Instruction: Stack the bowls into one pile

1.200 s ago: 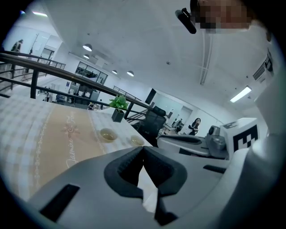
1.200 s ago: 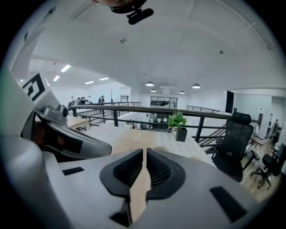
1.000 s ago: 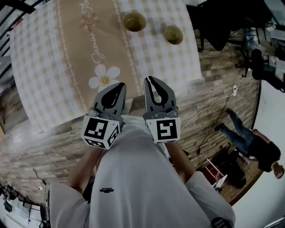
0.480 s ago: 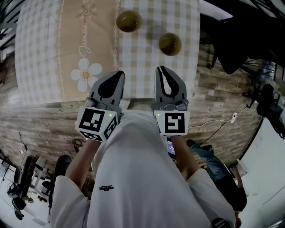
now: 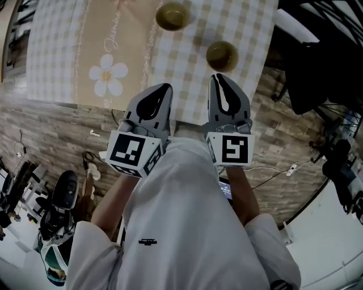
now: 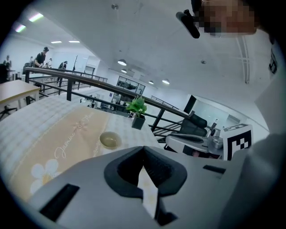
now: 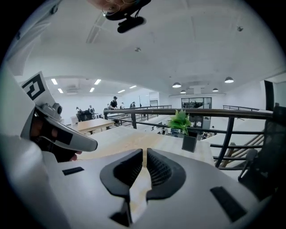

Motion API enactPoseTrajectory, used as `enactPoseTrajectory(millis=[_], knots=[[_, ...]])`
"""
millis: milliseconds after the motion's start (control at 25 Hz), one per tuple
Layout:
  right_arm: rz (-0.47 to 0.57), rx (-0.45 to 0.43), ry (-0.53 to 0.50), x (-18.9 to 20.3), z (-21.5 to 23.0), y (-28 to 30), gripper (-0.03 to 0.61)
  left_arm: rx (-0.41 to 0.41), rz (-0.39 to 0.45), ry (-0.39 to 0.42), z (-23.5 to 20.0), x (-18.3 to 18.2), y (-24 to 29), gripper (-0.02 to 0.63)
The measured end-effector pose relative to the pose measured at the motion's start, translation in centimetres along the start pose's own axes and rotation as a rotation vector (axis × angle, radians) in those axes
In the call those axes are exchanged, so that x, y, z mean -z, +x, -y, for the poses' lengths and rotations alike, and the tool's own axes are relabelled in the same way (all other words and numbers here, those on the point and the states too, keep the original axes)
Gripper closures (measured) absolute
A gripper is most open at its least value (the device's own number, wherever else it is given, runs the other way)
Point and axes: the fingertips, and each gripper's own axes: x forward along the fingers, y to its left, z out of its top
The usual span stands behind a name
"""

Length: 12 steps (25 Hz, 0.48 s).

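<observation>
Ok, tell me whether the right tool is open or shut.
Shut, empty: the right tool shows its tips together in its own view, nothing between them.

- Was a surface draped in a checked cloth.
- Bore a beige runner with a daisy.
- Held a first bowl beside the runner, a second bowl apart on the checks.
- Held a potted plant at the far end.

Both grippers are nearer to the bowls than a second ago. The tip of the right gripper is now just beside the near bowl. The left gripper lies further over the table.
</observation>
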Motion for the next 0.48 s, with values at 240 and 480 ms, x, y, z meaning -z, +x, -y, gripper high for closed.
enactPoseTrajectory(millis=[240, 480], knots=[[-0.038, -0.084, -0.065, 0.9, -1.9, 4.0, 0.522, -0.034, 0.018, -0.076, -2.5, 0.6, 1.1, 0.592], [-0.088, -0.101, -0.044, 2.1, -3.1, 8.6, 0.421, -0.057, 0.041, -0.129, -5.9, 0.4, 2.2, 0.592]])
